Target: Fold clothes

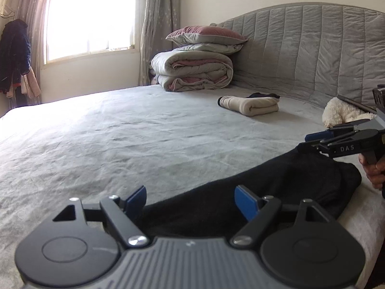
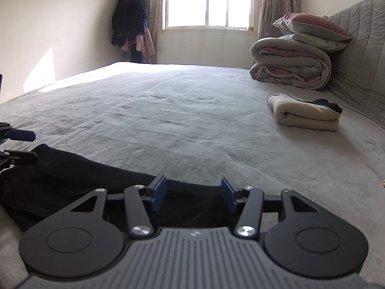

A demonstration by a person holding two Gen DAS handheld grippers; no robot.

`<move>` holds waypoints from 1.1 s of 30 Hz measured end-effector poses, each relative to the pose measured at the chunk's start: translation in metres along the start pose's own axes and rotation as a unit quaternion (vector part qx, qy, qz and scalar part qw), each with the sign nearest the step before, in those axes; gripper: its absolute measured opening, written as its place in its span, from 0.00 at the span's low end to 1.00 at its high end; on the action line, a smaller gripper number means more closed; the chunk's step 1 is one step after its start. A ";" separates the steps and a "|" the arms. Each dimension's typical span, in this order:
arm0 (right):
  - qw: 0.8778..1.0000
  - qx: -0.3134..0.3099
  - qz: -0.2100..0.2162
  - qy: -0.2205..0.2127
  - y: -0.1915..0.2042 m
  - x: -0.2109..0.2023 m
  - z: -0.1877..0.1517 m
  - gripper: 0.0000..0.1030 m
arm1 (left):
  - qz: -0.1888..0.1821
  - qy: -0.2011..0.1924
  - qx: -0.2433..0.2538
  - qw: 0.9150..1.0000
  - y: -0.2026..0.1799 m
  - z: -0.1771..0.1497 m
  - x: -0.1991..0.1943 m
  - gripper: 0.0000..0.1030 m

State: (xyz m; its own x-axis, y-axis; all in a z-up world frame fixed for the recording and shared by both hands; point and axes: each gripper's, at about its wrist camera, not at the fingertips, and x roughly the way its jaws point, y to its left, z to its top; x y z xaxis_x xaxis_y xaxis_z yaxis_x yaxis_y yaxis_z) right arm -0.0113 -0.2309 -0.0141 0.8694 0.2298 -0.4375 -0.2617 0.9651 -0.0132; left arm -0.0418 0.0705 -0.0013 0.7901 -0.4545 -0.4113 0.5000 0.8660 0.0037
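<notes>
On the near edge of the wrinkled grey bed (image 1: 120,132), left gripper (image 1: 191,201) with blue pads spread wide and right gripper (image 2: 193,196) half spread, both empty, above a soft black garment (image 1: 276,183); rolled cream fleece (image 2: 303,114) beyond.

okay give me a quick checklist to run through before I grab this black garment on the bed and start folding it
1. Left hand-held gripper open: ok, blue pads stand wide apart with nothing pinched.
2. Right hand-held gripper open: ok, pads apart, gripping nothing.
3. Black garment within reach of both: ok, it lies on the bed just ahead of each gripper's pads.
4. Garment laid flat: not ok, it looks bunched and partly doubled over.
5. Free bedsheet to fold on: ok, bare sheet lies beyond the garment.
6. Folded cream garment out of the way: ok, it sits apart, near the headboard.
</notes>
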 end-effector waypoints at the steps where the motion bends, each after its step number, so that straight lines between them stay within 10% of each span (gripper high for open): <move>1: 1.000 -0.007 0.009 -0.008 0.008 -0.001 0.002 0.52 | -0.002 0.007 0.000 1.000 -0.003 0.000 0.004 0.79; 7: 0.995 -0.084 0.033 0.048 0.046 0.028 -0.012 0.52 | -0.005 0.093 0.056 0.994 -0.025 -0.014 0.043 0.80; 21: 0.991 -0.116 0.027 0.058 0.056 0.003 -0.023 0.62 | -0.001 0.121 0.030 0.992 -0.018 -0.013 0.015 0.83; 33: 0.990 -0.130 0.022 0.042 0.060 -0.010 -0.023 0.66 | 0.050 0.136 -0.230 0.962 0.040 -0.002 -0.020 0.83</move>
State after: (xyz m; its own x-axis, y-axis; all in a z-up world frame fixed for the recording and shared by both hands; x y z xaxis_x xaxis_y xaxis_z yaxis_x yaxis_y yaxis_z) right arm -0.0454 -0.1780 -0.0307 0.8196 0.2484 -0.5162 -0.4066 0.8871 -0.2187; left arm -0.0386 0.1150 0.0051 0.6730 -0.3471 -0.6532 0.1668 0.9315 -0.3232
